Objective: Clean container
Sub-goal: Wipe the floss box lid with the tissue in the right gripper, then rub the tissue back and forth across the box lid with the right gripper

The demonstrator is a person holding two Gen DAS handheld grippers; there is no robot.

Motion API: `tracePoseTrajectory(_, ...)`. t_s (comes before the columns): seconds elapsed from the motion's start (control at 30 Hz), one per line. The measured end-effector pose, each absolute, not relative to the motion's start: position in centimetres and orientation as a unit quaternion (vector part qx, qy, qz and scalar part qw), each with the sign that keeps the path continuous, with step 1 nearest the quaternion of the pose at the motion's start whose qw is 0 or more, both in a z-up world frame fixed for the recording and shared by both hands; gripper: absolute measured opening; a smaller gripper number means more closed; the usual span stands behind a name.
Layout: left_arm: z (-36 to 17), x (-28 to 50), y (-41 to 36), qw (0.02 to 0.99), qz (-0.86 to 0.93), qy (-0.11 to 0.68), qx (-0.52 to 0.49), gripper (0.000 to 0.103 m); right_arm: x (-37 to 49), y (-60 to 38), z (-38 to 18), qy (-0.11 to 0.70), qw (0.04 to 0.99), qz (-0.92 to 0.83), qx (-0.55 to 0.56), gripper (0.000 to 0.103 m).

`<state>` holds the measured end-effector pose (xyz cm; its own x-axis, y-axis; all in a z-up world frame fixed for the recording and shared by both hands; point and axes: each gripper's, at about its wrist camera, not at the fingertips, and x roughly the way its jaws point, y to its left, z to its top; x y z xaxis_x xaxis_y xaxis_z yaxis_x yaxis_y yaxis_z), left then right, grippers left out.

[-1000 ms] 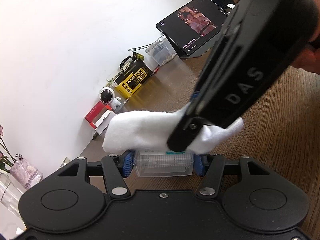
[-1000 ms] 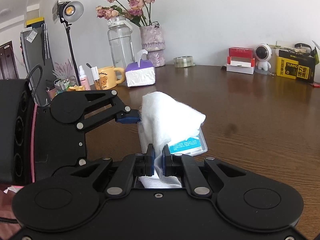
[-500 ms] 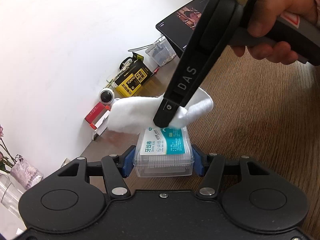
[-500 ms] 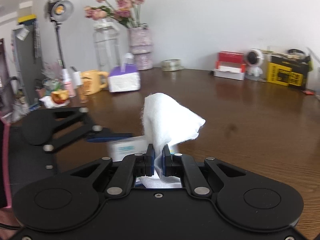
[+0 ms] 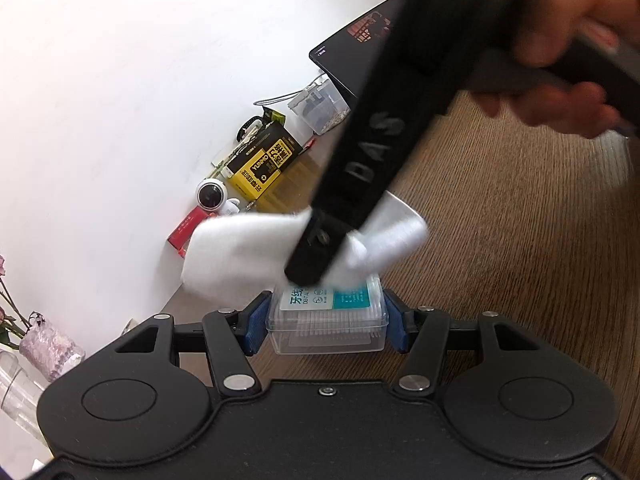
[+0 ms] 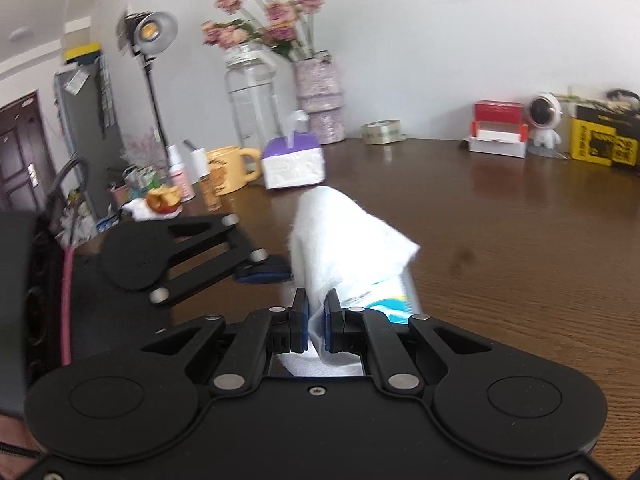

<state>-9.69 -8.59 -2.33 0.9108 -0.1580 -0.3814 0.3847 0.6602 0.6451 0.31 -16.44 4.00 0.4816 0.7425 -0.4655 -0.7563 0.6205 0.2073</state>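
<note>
My left gripper (image 5: 326, 326) is shut on a small clear plastic container (image 5: 327, 326) with a white and teal label, held just above the brown table. My right gripper (image 6: 316, 322) is shut on a white cloth (image 6: 348, 248). In the left wrist view the cloth (image 5: 244, 254) lies over the far part of the container's lid, pressed down by the right gripper's black body (image 5: 372, 168). In the right wrist view the container (image 6: 392, 300) peeks out beneath the cloth, and one blue pad of the left gripper (image 6: 264, 272) shows to the left.
The wooden table (image 6: 520, 240) holds a tissue box (image 6: 294, 164), yellow mug (image 6: 228, 168), vase of flowers (image 6: 320, 96), tape roll (image 6: 382, 132), red and white box (image 6: 498, 128), astronaut figure (image 6: 544, 120) and yellow box (image 6: 604, 140). A tablet (image 5: 360, 44) leans at the far end.
The right gripper has dragged the cloth back towards me over the container's lid after sliding it away, so it covers more of the label. The left gripper still holds the container.
</note>
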Motion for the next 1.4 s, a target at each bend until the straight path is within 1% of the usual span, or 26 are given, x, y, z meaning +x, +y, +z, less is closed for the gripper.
tracePoseTrajectory(0.13,-2.1,-10.1,-8.2,0.899,-0.151,0.148,0.384,0.057,2.1,-16.9,4.1,0.263,0.877,0.403,-0.007,0.007)
tracePoseTrajectory(0.43,-1.6,-10.7,-7.2,0.899,-0.155,0.148,0.383,0.057,3.4,-17.4,3.6,0.268,0.881,0.39,0.019,0.007)
tracePoseTrajectory(0.53,-1.7,-9.6,-6.9,0.899,-0.155,0.148,0.383,0.057,3.0,-18.1,3.1,0.275,0.881,0.384,0.021,0.007)
tracePoseTrajectory(0.73,-1.1,-10.0,-6.3,0.898,-0.157,0.147,0.383,0.056,1.6,-19.7,1.8,0.292,0.879,0.377,0.021,0.007)
tracePoseTrajectory(1.1,-1.3,-9.4,-6.7,0.898,-0.158,0.148,0.383,0.057,2.7,-18.4,3.0,0.279,0.878,0.388,0.017,0.007)
tracePoseTrajectory(1.4,-1.2,-10.1,-6.9,0.898,-0.158,0.148,0.383,0.057,1.7,-19.4,2.2,0.292,0.877,0.382,0.022,0.007)
